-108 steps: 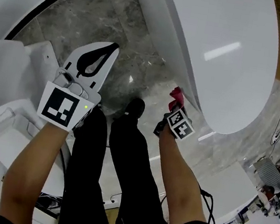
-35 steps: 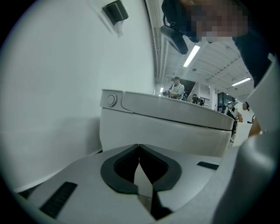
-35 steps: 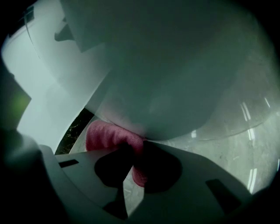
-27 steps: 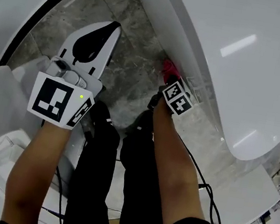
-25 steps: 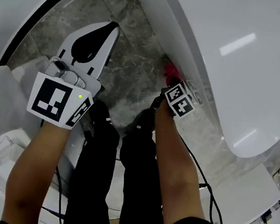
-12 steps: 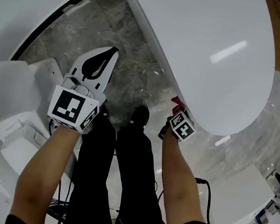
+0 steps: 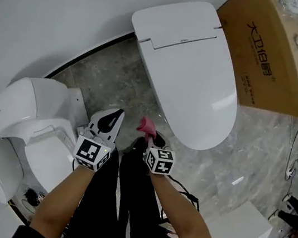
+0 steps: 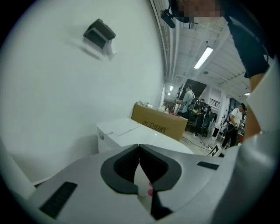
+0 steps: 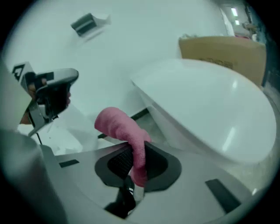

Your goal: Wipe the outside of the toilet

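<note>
Right gripper view has my right hand-held gripper (image 9: 133, 164) clamped on a thin fold of the pink cloth (image 9: 122, 129), clear of the toilet (image 9: 210, 105) ahead, left hand-held gripper (image 8: 139, 151) closed empty; I'd worry that rubbing the shell drags the cloth out

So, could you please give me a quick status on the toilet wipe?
Left gripper shut, empty. Right gripper shut on pink cloth, off the toilet. Cardboard box beside it.
</note>
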Motion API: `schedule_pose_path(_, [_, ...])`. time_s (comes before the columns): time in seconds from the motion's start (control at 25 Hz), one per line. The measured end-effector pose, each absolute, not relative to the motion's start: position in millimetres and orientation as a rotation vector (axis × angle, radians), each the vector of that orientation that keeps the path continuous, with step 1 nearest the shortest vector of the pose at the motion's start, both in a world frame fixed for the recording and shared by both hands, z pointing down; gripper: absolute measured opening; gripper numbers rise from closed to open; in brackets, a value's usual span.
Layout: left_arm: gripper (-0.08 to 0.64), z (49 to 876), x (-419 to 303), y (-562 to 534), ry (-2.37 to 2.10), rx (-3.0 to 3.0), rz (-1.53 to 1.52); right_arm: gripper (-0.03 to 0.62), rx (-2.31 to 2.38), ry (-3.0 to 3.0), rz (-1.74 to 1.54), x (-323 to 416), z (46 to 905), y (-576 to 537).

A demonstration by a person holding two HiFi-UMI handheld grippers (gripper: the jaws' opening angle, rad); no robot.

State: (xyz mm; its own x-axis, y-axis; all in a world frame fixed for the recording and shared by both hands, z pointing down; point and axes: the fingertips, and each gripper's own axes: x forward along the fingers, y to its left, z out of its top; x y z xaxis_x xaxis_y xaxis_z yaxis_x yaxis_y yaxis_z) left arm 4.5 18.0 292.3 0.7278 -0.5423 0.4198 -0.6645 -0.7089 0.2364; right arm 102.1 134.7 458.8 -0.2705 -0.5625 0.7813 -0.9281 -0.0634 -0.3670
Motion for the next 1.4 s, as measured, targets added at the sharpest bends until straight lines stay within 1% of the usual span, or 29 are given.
schedule_pose_path(0.12, [0.014, 229.6, -0.9, 19.4, -0.995, 2.570, 0.414, 0.069, 1.501, -2.078, 1.081, 87.6, 360.4, 92.1])
schedule_pose_path(0.36, [0.014, 103.4, -3.7, 38.0, -1.064, 2.612, 0.306, 0.069, 1.401, -2.485, 0.661, 81.0, 154.6, 47.8])
schedule_pose_path(0.6, [0.014, -28.8, -9.3, 46.0, -1.149, 2.711, 0.158, 0.069, 1.446, -2.751, 0.352, 95.9, -30.3, 41.5])
schedule_pose_path(0.8, [0.014, -122.1, -36.8, 55.9, -1.208, 2.817, 0.036, 0.069, 1.421, -2.902, 0.031, 117.1, -157.8, 71.1])
schedule_pose_path(0.92, [0.014, -155.5, -59.6, 72.3, -1.251, 2.832, -0.045, 0.069, 1.464, -2.912, -0.058, 130.6, -198.7, 97.4])
schedule_pose_path(1.04, [0.014, -174.7, -71.6, 95.3, -1.267, 2.835, -0.104, 0.069, 1.570, -2.885, -0.069, 149.6, -215.2, 127.4])
schedule_pose_path(1.24, [0.014, -192.8, -76.0, 146.4, -1.239, 2.867, -0.151, 0.069, 1.716, -2.798, -0.052, 167.2, -212.8, 190.2])
schedule_pose_path(1.4, [0.014, -194.4, -82.7, 195.5, -1.226, 2.866, -0.156, 0.069, 1.740, -2.795, 0.042, 158.7, -199.4, 243.8])
